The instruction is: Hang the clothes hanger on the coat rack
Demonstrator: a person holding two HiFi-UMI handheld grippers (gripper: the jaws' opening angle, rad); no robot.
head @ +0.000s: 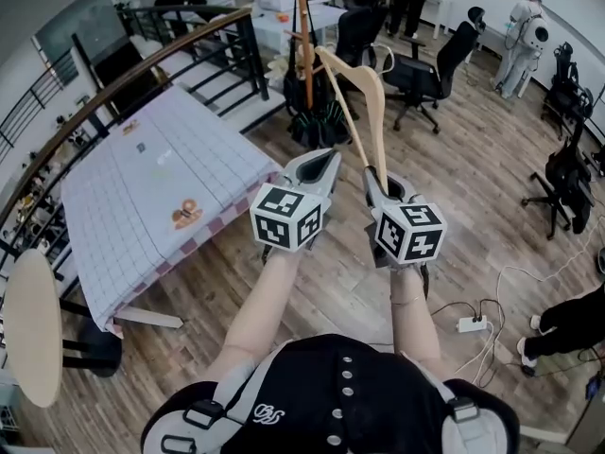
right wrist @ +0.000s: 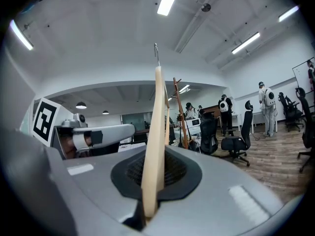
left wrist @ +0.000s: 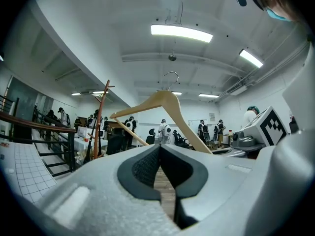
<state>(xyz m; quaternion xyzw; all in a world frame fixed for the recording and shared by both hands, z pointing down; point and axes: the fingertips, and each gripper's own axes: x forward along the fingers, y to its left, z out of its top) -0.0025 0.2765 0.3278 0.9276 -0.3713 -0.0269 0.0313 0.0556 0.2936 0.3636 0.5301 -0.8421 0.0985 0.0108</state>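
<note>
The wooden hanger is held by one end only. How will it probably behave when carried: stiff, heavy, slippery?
The hanger looks like solid wood and stands straight, so it is probably stiff. It is thin, so likely light. The right gripper clamps only one arm's end, so the smooth wood may pivot or slip if swung.

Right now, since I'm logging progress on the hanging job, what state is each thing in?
Clothes hanger: gripped at one arm end, hook up, not yet hung.
Coat rack: standing upright ahead, without the hanger.
Right tool: shut on the clothes hanger.
Left tool: shut, empty.
</note>
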